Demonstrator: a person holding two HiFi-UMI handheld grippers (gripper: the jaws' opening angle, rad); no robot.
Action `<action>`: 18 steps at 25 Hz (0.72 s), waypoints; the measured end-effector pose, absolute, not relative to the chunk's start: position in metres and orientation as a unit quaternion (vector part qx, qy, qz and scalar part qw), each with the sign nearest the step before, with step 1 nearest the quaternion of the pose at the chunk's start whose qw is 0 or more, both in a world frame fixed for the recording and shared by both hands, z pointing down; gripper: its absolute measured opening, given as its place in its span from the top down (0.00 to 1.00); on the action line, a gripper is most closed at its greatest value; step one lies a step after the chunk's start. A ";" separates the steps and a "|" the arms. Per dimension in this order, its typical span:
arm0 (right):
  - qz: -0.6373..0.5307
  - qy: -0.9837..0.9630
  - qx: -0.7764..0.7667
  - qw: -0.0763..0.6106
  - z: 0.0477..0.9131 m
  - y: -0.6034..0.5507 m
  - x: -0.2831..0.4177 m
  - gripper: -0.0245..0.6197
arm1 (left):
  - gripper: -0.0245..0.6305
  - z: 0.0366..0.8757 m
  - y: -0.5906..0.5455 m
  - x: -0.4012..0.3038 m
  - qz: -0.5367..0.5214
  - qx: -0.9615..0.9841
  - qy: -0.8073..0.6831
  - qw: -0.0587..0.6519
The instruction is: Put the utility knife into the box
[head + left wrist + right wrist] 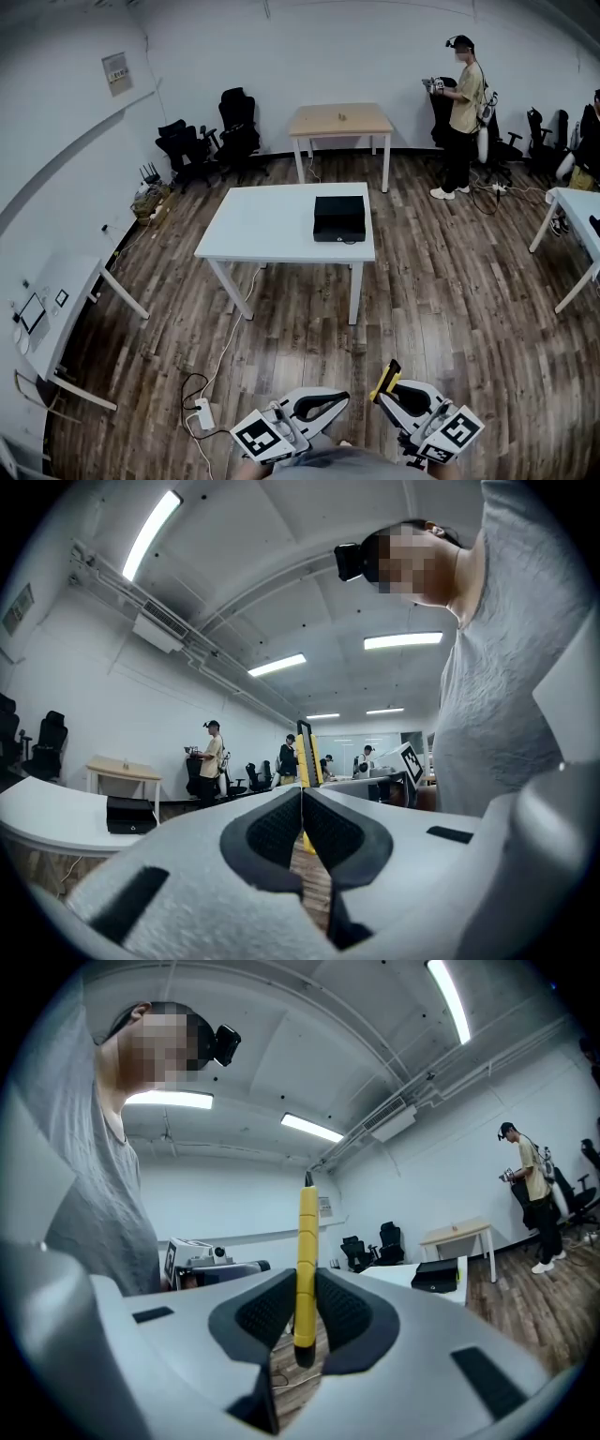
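Yellow and hard, the utility knife [307, 1260] stands straight up between the jaws of the right gripper [303, 1288]. The jaws are squeezed tight on its lower part, and most of the handle pokes up past the dark pads [264, 1312]. It looks thin, light and stiff, so it should not bend. Its smooth sides could slip or swing if the squeeze gets weak. A dark tip shows at the top end. I think the blade comes out there, so that end is best kept away from things. The hold is near one end, and a hold closer to the middle would likely wobble less. The left gripper [302, 797] has its jaws pressed together with nothing in them. The black box [338, 217] sits on a white table [253, 230], far ahead of both grippers, with wood floor [422, 309] in between. I cannot tell from here if the box is open.
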State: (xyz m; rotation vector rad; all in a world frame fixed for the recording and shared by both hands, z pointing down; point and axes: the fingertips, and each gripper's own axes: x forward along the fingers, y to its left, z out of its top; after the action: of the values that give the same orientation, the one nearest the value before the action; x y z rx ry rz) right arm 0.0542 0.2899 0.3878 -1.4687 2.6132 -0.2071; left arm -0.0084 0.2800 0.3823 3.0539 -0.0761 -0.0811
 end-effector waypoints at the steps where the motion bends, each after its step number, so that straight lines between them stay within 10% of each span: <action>1: -0.070 0.868 -0.487 0.066 0.389 0.287 0.056 0.84 | 0.93 0.383 0.276 -0.009 -0.026 0.998 -0.027 0.040; 18: -0.072 0.867 -0.489 0.066 0.392 0.207 0.067 0.84 | 0.93 0.390 0.192 0.010 -0.022 0.999 -0.022 0.042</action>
State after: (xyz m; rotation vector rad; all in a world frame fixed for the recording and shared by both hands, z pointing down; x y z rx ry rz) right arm 0.0673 0.2070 0.3920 -1.4764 2.6141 -0.2163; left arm 0.0097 0.1918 0.3899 3.0558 -0.0668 -0.0686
